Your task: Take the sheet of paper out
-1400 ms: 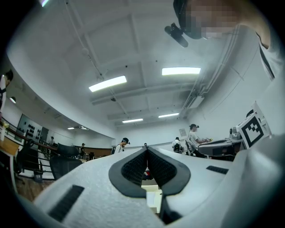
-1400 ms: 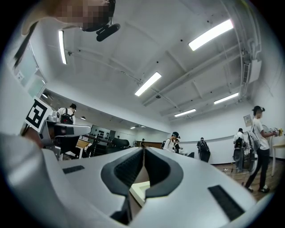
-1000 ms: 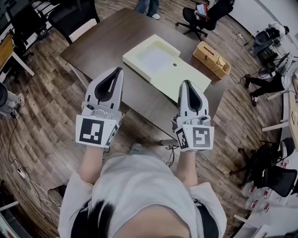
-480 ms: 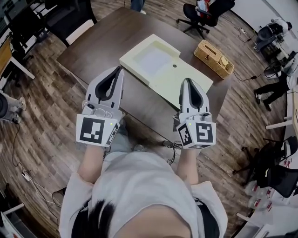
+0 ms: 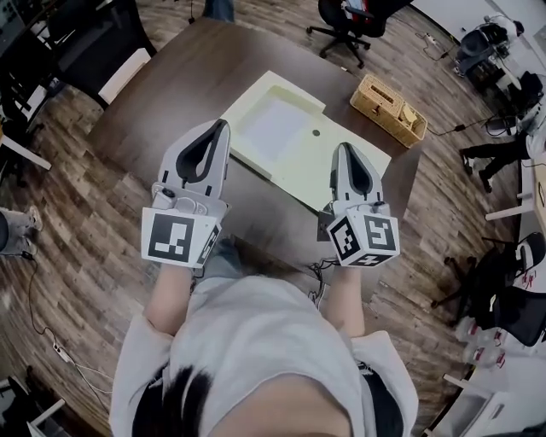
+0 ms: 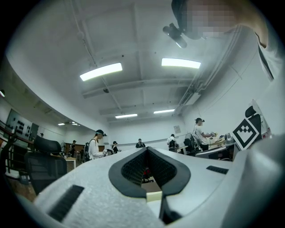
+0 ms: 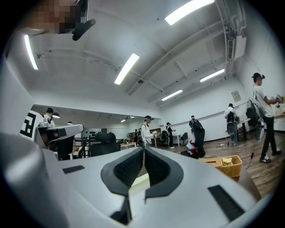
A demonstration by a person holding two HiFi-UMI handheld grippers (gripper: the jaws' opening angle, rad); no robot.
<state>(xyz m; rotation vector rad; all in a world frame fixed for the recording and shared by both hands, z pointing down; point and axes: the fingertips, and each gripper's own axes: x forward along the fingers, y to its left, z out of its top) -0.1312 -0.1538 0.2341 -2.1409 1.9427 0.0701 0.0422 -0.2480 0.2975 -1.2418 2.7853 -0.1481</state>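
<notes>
Dark wood table (image 5: 171, 94) is standing on a plank floor (image 5: 77, 230) in an open office, where a person is holding a two-jaw gripper in each hand over the near edge. A pale yellow file box (image 5: 307, 166) is lying open and flat on the tabletop, and the sheet of paper (image 5: 271, 128) is resting inside its shallow tray half, which is sitting at about ten o'clock from the lid. From this height it appears to be a single white sheet, though that is hard to confirm.

The left gripper (image 5: 223, 126) is pointing toward the box with its jaws closed tip to tip and nothing between them; the sheet is lying at about three o'clock from its tips, and they are not touching it. The right gripper (image 5: 343, 147) is hovering over the lid's near corner, its claw likewise pinched together and empty, with the sheet at about ten o'clock from its tips.

A wicker basket (image 5: 388, 107) is sitting on the table at about one o'clock from the right gripper, apart from the box. An office chair (image 5: 345, 17) is standing beyond the table's far edge at twelve o'clock. Both gripper views are showing other people standing in the room's background.
</notes>
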